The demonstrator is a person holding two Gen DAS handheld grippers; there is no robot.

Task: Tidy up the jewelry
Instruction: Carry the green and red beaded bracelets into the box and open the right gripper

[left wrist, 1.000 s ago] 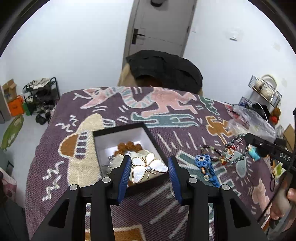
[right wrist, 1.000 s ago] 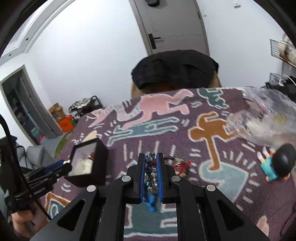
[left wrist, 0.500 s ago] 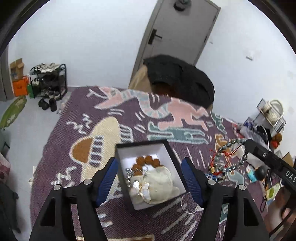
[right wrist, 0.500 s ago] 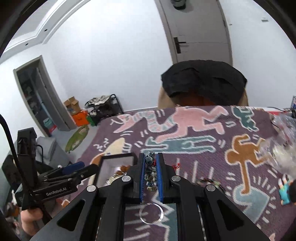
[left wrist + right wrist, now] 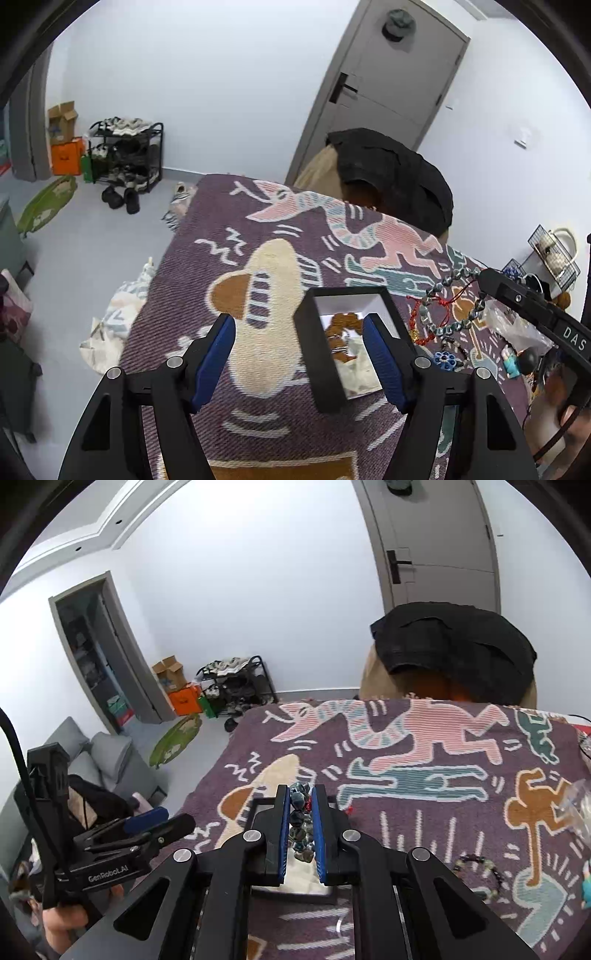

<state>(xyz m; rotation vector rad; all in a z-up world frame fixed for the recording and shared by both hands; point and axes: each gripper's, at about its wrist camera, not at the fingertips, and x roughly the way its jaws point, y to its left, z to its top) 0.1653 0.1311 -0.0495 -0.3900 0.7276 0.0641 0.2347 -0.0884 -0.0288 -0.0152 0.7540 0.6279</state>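
Two grippers are seen: the right gripper [image 5: 300, 834] is pinched on a grey bead bracelet [image 5: 448, 302], carried over the black box [image 5: 321, 354] at lower centre for stowing. The left gripper [image 5: 300, 363] is spread wide, holding nothing. Loose bracelets [image 5: 480, 871] lie lower right; nothing blocks the box.

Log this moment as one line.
left gripper: open, empty | right gripper: shut on bead bracelet | bracelet above black box | next: likely release

Bright, even, diffuse indoor light on both wrist views, with only soft shadows. Strong fisheye bending toward black vignetted corners, door [image 5: 384, 88] visibly slanted. Mostly sharp, slightly soft at the rims; no glare.
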